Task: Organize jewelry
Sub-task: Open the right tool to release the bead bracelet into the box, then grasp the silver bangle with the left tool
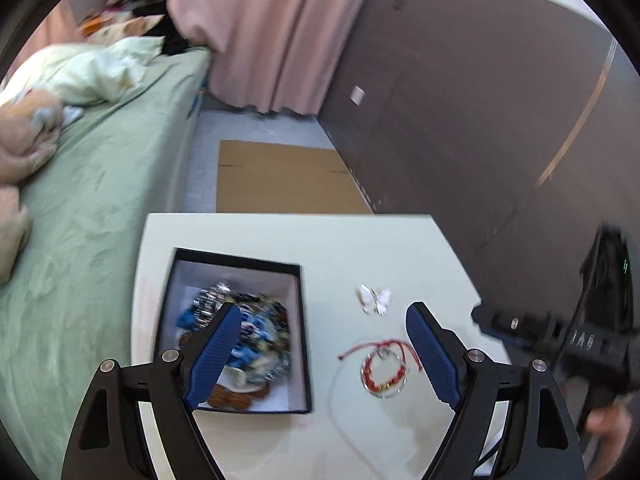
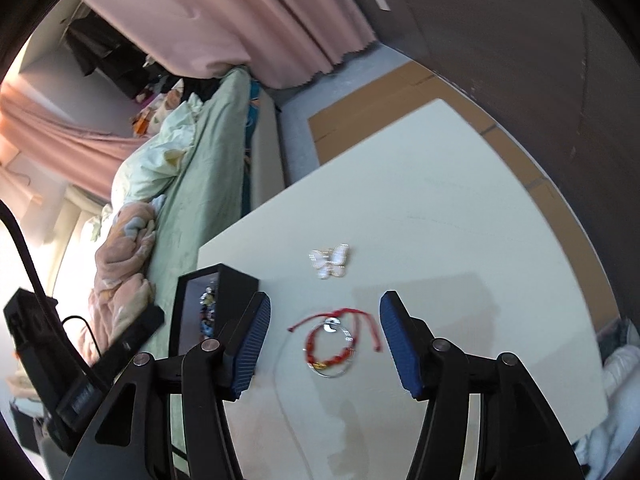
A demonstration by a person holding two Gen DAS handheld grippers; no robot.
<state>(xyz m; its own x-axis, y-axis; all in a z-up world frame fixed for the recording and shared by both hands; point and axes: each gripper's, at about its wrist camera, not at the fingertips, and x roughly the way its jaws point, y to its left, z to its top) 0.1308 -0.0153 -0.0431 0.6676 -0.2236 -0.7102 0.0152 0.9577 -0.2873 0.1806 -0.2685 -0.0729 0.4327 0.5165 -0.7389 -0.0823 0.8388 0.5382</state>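
Observation:
A black box with white lining point(image 1: 294, 280) sits on the white table point(image 1: 360, 240), holding a heap of mixed jewelry point(image 1: 248, 332). To its right lie a white butterfly clip point(image 1: 375, 299) and a red cord bracelet point(image 1: 384, 364) over a thin silver ring. My left gripper point(image 1: 324, 320) is open and empty, above the box's right edge. My right gripper point(image 2: 324, 312) is open and empty, its fingers on either side of the red bracelet point(image 2: 328, 344), above it. The butterfly clip point(image 2: 330, 261) lies just beyond. The box point(image 2: 216, 292) stands to the left.
A bed with green sheet point(image 1: 100, 184) and bedding runs along the table's left side. Flat cardboard point(image 1: 280, 176) lies on the floor beyond the table. A dark wall point(image 1: 480, 120) is on the right. The right gripper's body point(image 1: 580, 340) shows at the left wrist view's right edge.

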